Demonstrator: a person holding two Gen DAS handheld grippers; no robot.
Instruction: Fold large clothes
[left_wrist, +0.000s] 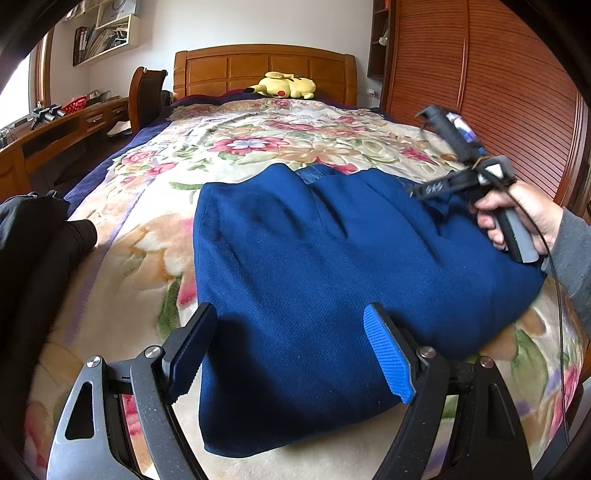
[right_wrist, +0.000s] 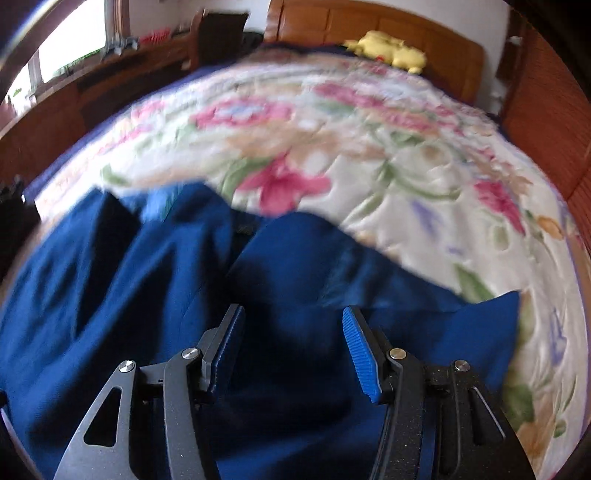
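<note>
From the left wrist, the blue garment (left_wrist: 314, 258) lies folded into a compact block on the floral bed (left_wrist: 129, 258), seemingly nearly finished; the left claw (left_wrist: 291, 350) gapes wide just above its near edge, empty. From the right wrist, blurred, the right claw (right_wrist: 291, 347) stands part-open above the garment's rumpled right side, gripping nothing.

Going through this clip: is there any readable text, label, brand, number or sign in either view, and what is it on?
None can be read in either view.
Books and papers on the wall shelf: any print too small to read.
Blue and white patch on the right gripper's body: too blurred to tell whether it bears print.
Blue garment, floral blanket, yellow plush toy: no text visible.
Right wrist view: motion-blurred, nothing legible.
</note>
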